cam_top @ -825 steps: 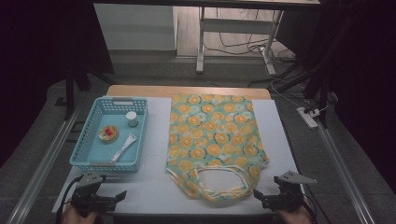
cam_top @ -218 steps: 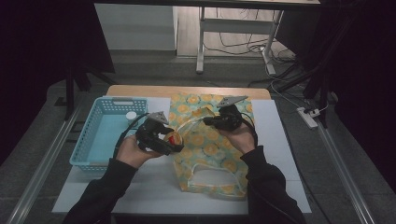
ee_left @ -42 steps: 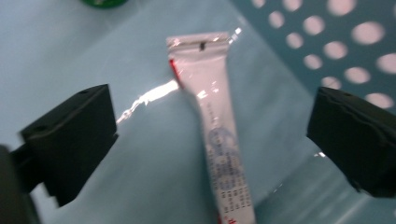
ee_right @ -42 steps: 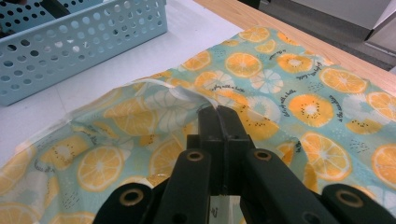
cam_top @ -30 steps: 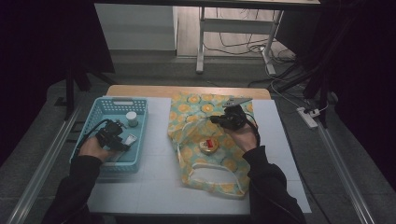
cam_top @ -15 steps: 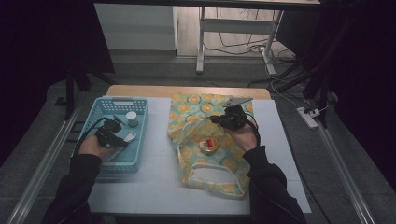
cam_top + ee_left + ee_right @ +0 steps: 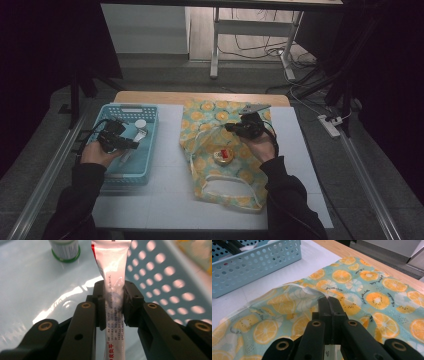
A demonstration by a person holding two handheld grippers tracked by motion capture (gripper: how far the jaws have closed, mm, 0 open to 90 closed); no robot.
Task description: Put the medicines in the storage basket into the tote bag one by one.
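Inside the blue basket at the table's left, my left gripper is shut on a white tube. The left gripper view shows both pads of the left gripper pinching the white tube, which has red print, at its middle. My right gripper is shut on an edge of the orange-slice print bag and holds that edge lifted. In the right gripper view the right gripper clamps a fold of the bag. A round tin with a red top lies on the bag just below the lifted edge.
A small white jar with a green rim stands at the basket's far end, close to the tube; the jar is beyond the tube's tip. The basket's perforated wall runs beside the left gripper. White table surface lies between basket and bag.
The left gripper has shifted slightly farther into the basket, at the tube. The right gripper still holds the bag's edge. Since the earliest frame the round tin moved from basket to bag.
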